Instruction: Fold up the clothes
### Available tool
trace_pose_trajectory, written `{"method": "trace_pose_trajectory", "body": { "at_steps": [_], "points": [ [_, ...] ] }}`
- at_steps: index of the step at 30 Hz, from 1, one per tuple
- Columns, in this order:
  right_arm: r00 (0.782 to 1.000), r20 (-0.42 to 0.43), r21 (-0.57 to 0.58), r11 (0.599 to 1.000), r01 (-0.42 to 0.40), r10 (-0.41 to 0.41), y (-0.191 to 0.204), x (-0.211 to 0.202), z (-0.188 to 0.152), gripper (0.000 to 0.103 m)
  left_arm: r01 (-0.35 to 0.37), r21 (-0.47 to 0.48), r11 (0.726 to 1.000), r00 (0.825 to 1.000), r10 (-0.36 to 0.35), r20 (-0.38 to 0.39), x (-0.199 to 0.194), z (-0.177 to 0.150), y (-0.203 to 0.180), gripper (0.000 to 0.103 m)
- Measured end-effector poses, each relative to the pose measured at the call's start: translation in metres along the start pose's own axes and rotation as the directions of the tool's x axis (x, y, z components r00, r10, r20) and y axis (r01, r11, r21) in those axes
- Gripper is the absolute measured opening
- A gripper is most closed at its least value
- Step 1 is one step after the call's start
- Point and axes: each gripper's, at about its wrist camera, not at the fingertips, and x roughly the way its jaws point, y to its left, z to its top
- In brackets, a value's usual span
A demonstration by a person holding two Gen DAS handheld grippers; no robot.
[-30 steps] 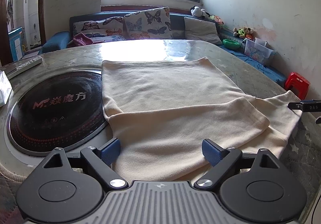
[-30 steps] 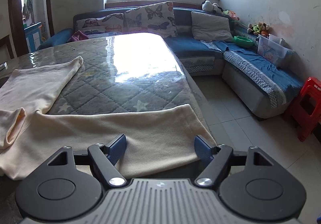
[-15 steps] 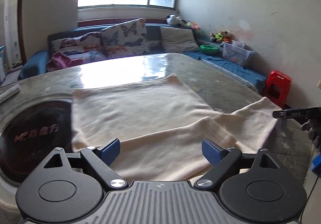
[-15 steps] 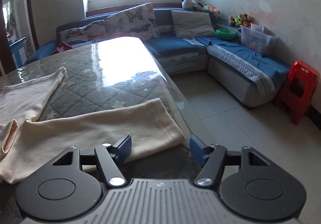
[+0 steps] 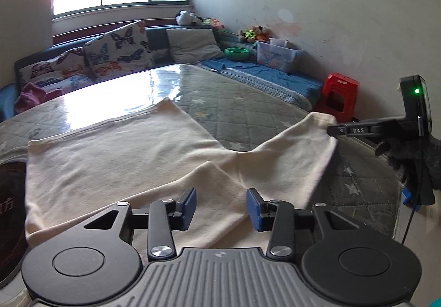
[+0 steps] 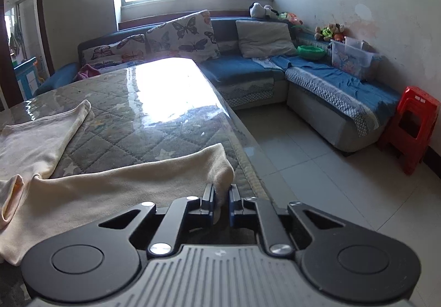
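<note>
A cream garment [image 5: 118,152] lies spread on the quilted table, one sleeve folded across its near part. My left gripper [image 5: 220,206] is open, its blue pads just above the garment's near edge and holding nothing. My right gripper [image 6: 221,203] is shut on the end of the other sleeve [image 6: 217,163], near the table's right edge. In the left wrist view the right gripper [image 5: 335,131] pinches that sleeve's tip [image 5: 317,125] at the right.
A black induction hob [image 5: 9,197] is set into the table at the left. The table's right edge [image 6: 248,147] drops to tiled floor. A blue sofa [image 6: 248,73] with cushions and a red stool [image 6: 413,125] stand beyond.
My right gripper has closed on the sleeve end, which now lifts slightly. My left gripper has swung right along the near edge and its jaws have narrowed.
</note>
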Motion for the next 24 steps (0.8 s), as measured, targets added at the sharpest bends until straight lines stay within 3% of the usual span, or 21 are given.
{"method": "trace_pose_trajectory", "body": {
  "at_steps": [6, 12, 18, 24],
  "points": [
    [0.998, 0.066, -0.028, 1.0, 0.001, 0.0, -0.001, -0.011, 0.019, 0.008, 0.021, 0.017, 1.0, 1.0, -0.021, -0.024, 0.013, -0.003, -0.004, 0.037],
    [1.0, 0.03, -0.024, 1.0, -0.006, 0.007, 0.001, 0.003, 0.012, 0.008, 0.037, 0.024, 0.999, 0.998, -0.036, -0.048, 0.026, -0.008, -0.006, 0.033],
    [0.997, 0.067, -0.037, 0.999, -0.021, 0.024, 0.005, -0.012, 0.023, 0.008, -0.02, -0.031, 0.999, 1.0, 0.02, -0.003, -0.002, -0.01, 0.015, 0.033],
    [0.985, 0.134, -0.13, 0.988, -0.088, 0.105, 0.035, -0.044, 0.052, 0.008, -0.075, -0.088, 0.993, 0.996, 0.079, 0.04, -0.03, -0.013, 0.037, 0.04]
  ]
}}
